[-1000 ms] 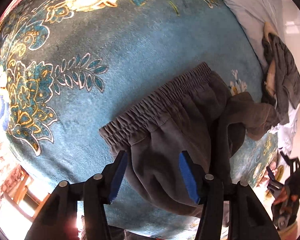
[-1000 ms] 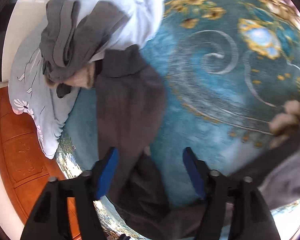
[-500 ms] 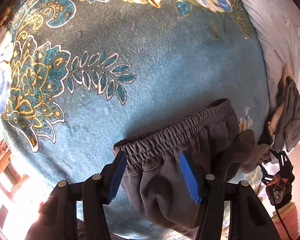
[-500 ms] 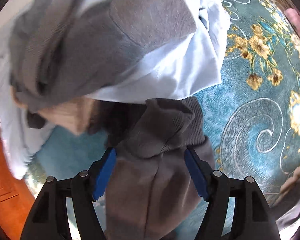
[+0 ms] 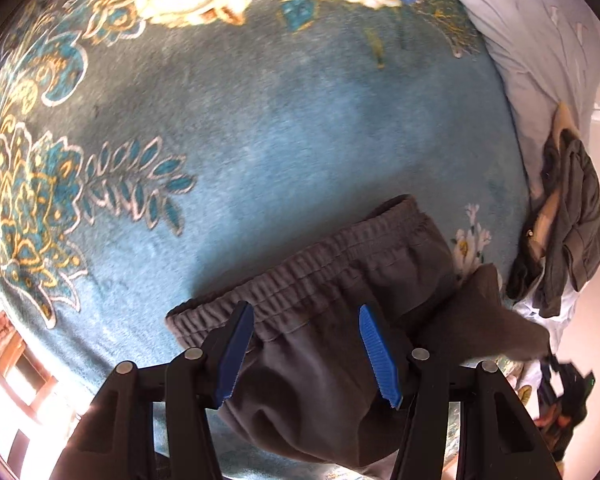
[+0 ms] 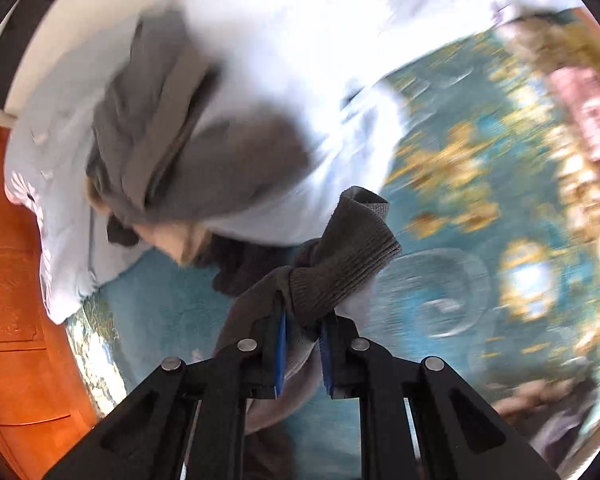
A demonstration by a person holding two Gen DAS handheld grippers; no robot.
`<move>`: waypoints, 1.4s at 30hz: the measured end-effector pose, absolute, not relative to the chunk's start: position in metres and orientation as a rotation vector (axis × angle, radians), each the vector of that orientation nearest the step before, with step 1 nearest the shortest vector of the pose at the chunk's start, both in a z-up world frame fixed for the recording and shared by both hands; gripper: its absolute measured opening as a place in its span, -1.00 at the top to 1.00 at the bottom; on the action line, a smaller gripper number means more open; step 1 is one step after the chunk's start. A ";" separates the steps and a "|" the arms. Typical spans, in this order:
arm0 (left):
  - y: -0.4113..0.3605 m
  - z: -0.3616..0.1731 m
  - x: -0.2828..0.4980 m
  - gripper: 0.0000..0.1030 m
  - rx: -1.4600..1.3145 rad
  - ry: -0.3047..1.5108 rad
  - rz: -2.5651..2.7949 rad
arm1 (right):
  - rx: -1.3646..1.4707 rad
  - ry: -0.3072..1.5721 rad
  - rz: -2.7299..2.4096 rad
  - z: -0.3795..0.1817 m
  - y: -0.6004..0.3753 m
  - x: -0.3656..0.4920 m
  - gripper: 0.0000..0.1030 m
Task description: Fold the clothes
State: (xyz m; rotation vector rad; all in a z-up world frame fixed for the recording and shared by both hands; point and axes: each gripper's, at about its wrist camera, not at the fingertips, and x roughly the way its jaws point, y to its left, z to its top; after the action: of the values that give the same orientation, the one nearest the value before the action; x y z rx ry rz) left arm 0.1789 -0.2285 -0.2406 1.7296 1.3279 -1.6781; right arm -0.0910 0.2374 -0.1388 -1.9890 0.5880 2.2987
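Right tongs [image 6: 303,354] pinch grey trousers' cuff [image 6: 348,256] beside heaped clothes [image 6: 204,136].

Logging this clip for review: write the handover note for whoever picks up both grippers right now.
Left gripper: open, over the waistband of the grey sweatpants, nothing held.
Right gripper: shut on the ribbed leg cuff.
Sweatpants lie rumpled on the blue blanket; the clothes pile sits beside them.
Done: cuff gripped.
Left: probably grip the waistband, spread the sweatpants flat, fold them.
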 end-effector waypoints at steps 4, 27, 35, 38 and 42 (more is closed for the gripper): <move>-0.209 -0.241 0.166 -0.15 1.735 1.285 -1.718 | -1.818 0.542 2.258 -0.113 0.304 -0.064 0.73; -0.194 -0.275 0.080 0.53 2.001 1.046 -1.903 | -1.814 0.422 1.977 -0.130 0.427 -0.017 0.73; -0.207 -0.247 0.092 0.87 1.793 1.117 -1.994 | -1.823 0.476 2.070 -0.112 0.408 -0.027 0.73; -0.220 -0.220 0.102 0.88 1.652 1.185 -2.042 | -1.782 0.504 2.228 -0.081 0.393 -0.036 0.74; -0.239 -0.208 0.102 0.88 1.538 1.165 -2.059 | -1.702 0.509 2.327 -0.069 0.390 -0.049 0.74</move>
State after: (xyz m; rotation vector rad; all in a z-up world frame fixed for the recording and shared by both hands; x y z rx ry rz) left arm 0.1020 -0.2392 -0.2079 1.5385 1.1649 -2.0593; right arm -0.0489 0.3903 -0.0695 -1.7023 0.5094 2.3266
